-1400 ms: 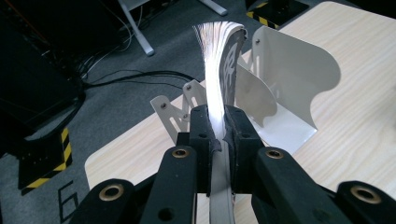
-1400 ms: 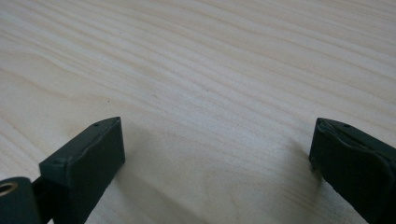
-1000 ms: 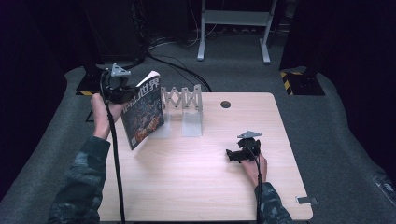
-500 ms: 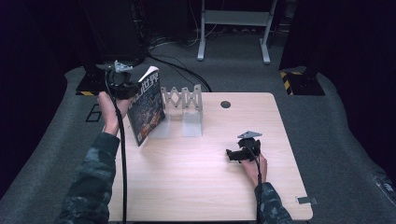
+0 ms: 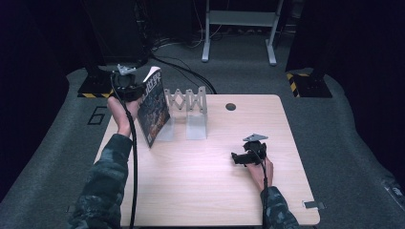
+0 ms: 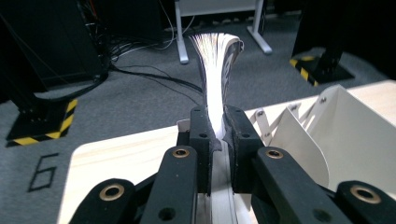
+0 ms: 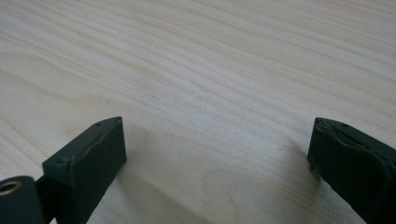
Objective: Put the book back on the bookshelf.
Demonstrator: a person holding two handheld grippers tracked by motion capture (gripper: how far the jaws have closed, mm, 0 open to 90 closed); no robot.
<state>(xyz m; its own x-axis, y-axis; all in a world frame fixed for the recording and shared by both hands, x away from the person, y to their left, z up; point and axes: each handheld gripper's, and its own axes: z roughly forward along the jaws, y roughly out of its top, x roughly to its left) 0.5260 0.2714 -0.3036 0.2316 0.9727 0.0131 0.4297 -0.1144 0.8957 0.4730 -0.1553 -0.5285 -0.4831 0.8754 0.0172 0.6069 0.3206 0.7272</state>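
my left gripper (image 6: 215, 135) pinches the magazine (image 5: 153, 109) upright at the table's (image 5: 200, 191) far left, beside the white rack (image 5: 191, 102); my right gripper (image 7: 217, 154), jaws spread, rests near right.

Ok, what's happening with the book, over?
Left gripper shut on book, held upright at the rack's left end. Right gripper open, low over the table. Nothing in the way.
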